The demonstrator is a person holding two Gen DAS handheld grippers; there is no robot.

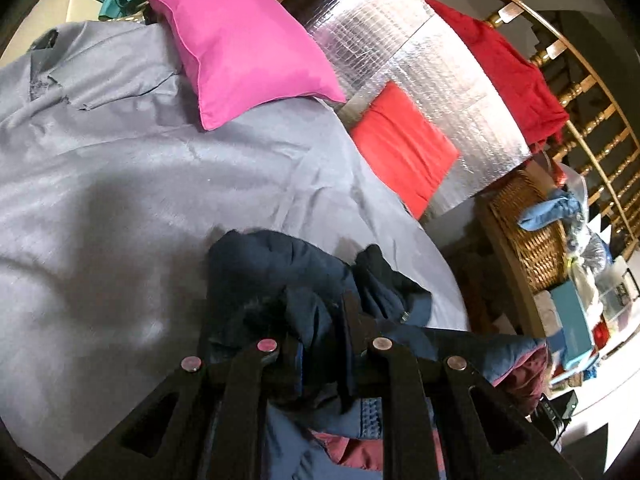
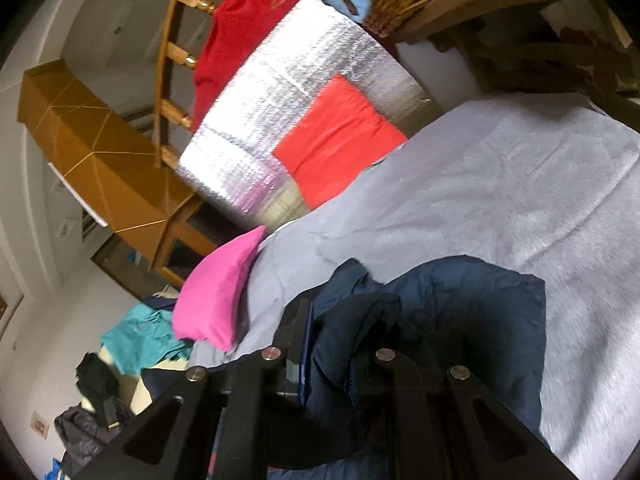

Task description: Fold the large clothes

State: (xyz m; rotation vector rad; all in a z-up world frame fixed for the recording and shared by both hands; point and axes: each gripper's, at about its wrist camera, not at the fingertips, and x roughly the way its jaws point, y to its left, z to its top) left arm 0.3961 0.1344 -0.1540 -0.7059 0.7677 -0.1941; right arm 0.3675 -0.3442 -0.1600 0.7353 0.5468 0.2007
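Left gripper point(image 1: 320, 344): fingertips buried in bunched navy jacket point(image 1: 304, 280); grip state unreadable past the fabric. Jacket's lower part cut off at 6 o'clock, behind the black linkage. Right gripper point(image 2: 332, 344): right finger hidden under a jacket fold (only the left finger point(image 2: 306, 344) shows). Pink pillow point(image 2: 218, 292) motion-blurred at 9 o'clock. Clutter beyond the wicker basket point(image 1: 532, 232), 3 o'clock, too small and smeared to identify.

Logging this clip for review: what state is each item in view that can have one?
Navy jacket: bunched, lining showing, gripped at both ends.
Left hand-held gripper: shut on jacket fabric.
Right hand-held gripper: shut on jacket fabric.
Grey sheet: spread, lightly creased.
Pink pillow: lying on sheet.
Red cloth: draped over rail.
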